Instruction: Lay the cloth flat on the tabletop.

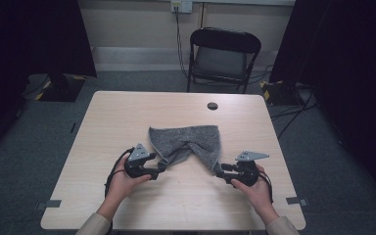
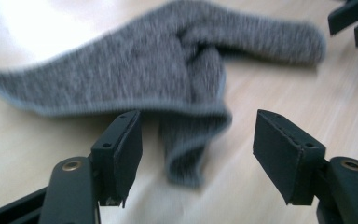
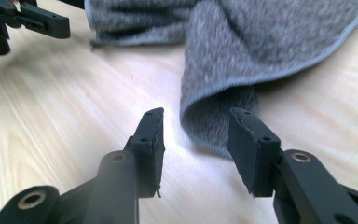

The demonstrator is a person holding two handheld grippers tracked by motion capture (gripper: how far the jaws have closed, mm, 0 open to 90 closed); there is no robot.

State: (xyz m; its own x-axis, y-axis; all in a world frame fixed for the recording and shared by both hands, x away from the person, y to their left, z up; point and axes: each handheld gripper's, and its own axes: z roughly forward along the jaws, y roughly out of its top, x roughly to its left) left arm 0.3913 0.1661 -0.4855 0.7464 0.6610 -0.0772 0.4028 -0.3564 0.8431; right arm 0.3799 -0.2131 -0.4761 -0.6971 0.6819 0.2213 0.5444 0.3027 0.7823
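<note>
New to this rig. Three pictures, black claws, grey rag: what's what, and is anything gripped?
No robot here: a person holds a two-jaw hand tool in each hand. The high view looks down on the table from above the person's side, with the left gripper and right gripper near the bottom. The other two pictures come from cameras riding on the tools, each looking along its own black jaws. On the table lies a grey knitted cloth, twisted in the middle, its two near corners pointing at the tools. In the left gripper view a cloth corner lies between open jaws, not pinched. The right gripper view shows the same at the other corner. Nothing is held yet.
</note>
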